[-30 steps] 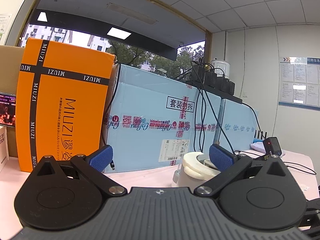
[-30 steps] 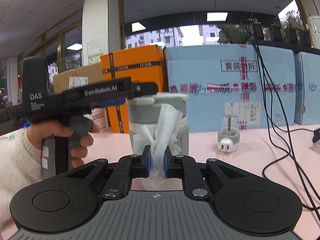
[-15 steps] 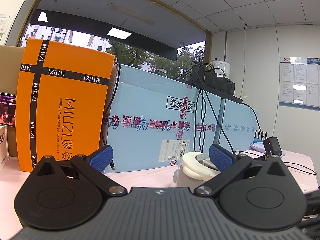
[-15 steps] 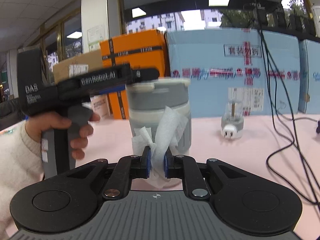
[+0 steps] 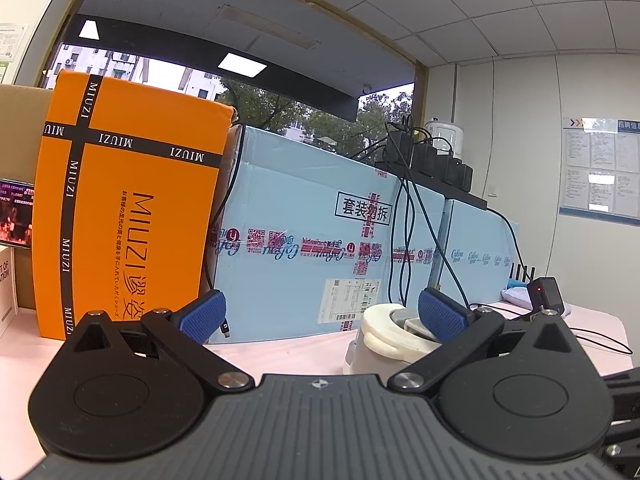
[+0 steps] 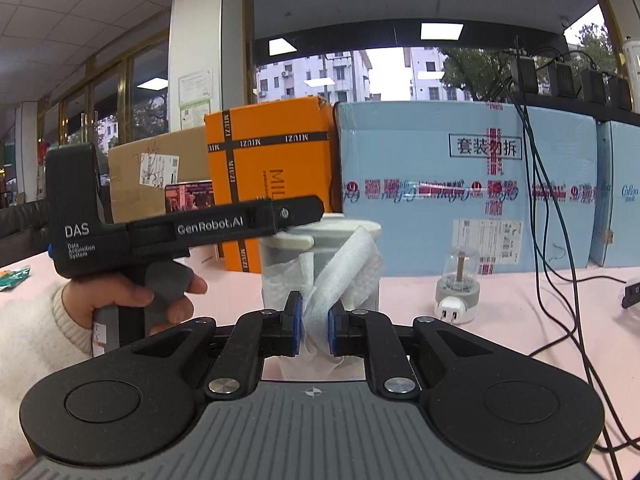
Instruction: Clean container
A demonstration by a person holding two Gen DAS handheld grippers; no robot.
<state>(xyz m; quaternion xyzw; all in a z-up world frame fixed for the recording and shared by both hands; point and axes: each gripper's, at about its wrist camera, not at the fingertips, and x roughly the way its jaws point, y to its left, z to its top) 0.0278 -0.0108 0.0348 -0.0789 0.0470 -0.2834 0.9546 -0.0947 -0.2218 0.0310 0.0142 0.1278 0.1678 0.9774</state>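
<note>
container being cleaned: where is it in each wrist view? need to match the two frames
Left wrist: the container sits low and right of centre, only its white lid and top showing, by the right finger of the open left gripper.
Right wrist: container at centre, grey body behind the tissue pinched in the right gripper.
Shared landmark: the orange MIUZI box behind it.

Pink table [image 6: 500, 332] fronts stacked boxes — orange [image 5: 132, 208], blue [image 5: 320, 248] (taped) — under a white-tiled ceiling [image 5: 500, 0].
</note>
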